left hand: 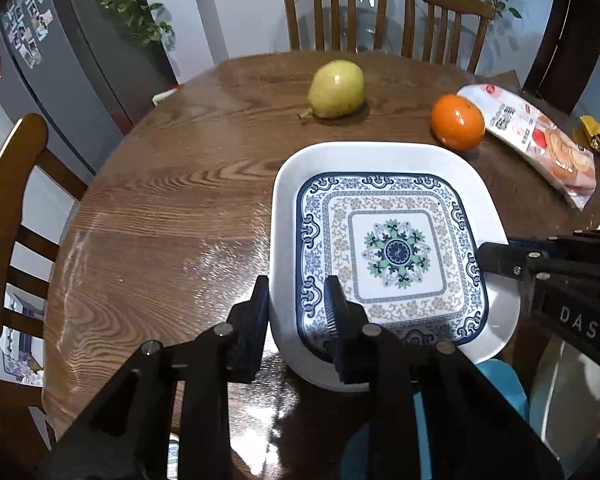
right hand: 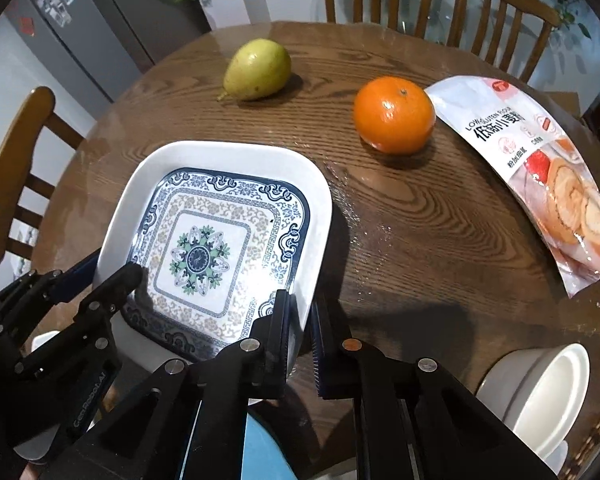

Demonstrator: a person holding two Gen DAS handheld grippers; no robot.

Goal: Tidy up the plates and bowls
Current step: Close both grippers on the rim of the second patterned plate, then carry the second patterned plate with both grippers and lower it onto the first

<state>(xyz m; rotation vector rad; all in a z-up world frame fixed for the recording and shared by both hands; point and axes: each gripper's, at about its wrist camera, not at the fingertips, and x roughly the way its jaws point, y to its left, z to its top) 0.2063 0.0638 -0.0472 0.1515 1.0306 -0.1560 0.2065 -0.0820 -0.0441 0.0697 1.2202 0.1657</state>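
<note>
1. Writing: the right gripper (left hand: 496, 260), seen from the left wrist view, is showing white letters "DAS" on its black body; the left gripper (right hand: 112, 280), seen from the right wrist view, is carrying faint lettering along its arm, too blurred to read in full. The flour packet (right hand: 540, 176) lying beyond and right of the right fingers is reading "LOW GLUTEN FLOUR" above Chinese characters, with a picture of a roll cake.
2. Surface and room: a round wooden table (left hand: 172, 200) with a glossy clear cover is bearing everything. Wooden chairs (left hand: 332, 8) are standing around it; a grey fridge (left hand: 60, 60) with photos stuck on and a trailing green plant (left hand: 128, 4) are showing beyond the left fingers.
3. Task item: a square plate (left hand: 384, 160), white rim with a blue, beige and green floral pattern inside, is sitting at the table's near edge, between the two grippers.
4. Left gripper (left hand: 296, 308): its fingers are straddling the plate's near left rim, one outside, one inside, clamped on it.
5. Right gripper (right hand: 300, 320): its fingers are pinched tight on the plate's right rim.
6. Other items: a pear (left hand: 336, 88) and an orange (left hand: 458, 120) are lying beyond the plate; a white bowl (right hand: 540, 392) is sitting right of the right fingers.
</note>
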